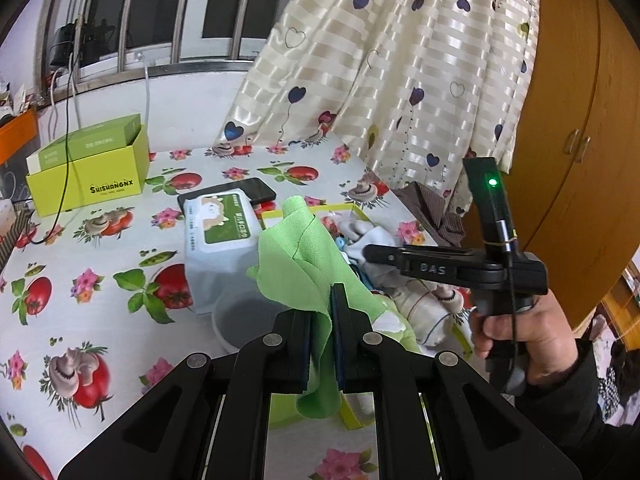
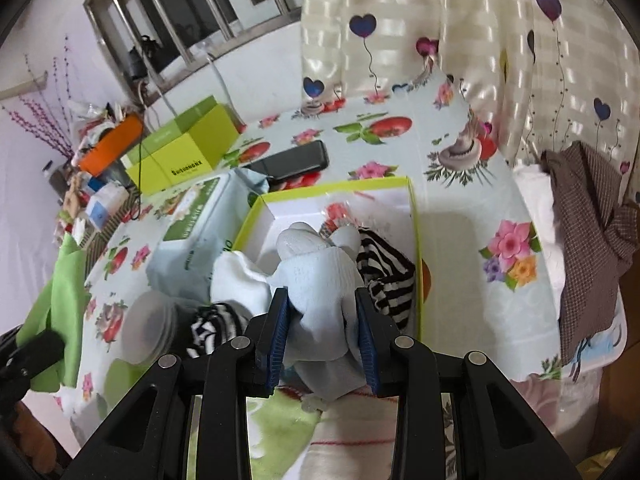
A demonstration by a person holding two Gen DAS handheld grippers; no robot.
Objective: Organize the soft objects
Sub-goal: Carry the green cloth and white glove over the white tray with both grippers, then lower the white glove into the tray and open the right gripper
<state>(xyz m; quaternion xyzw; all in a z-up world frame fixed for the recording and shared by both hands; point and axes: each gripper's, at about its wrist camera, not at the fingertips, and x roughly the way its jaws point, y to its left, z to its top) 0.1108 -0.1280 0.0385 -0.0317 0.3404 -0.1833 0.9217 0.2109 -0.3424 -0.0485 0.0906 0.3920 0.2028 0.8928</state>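
Note:
My left gripper [image 1: 320, 304] is shut on a green cloth [image 1: 304, 256], which stands up above the pads and hangs below them. The same green cloth [image 2: 60, 296] shows at the left edge of the right wrist view. My right gripper [image 2: 322, 304] is shut on a pale blue sock bundle [image 2: 320, 276], held over the near end of an open yellow-green box [image 2: 416, 240]. Black and white striped socks [image 2: 384, 268] lie inside that box, and another striped piece [image 2: 212, 324] lies beside it. In the left wrist view the right gripper [image 1: 374, 254] reaches over the box [image 1: 352, 210].
On the flowered tablecloth [image 1: 100, 264] lie a wet-wipe pack [image 1: 218, 232], a black phone [image 1: 256, 190], a grey bowl [image 1: 240, 320] and a second green box [image 1: 88, 168]. A heart-print curtain [image 1: 400, 80] hangs behind, a wooden cabinet [image 1: 568, 140] stands right, and a brown checked cloth [image 2: 588, 248] lies right.

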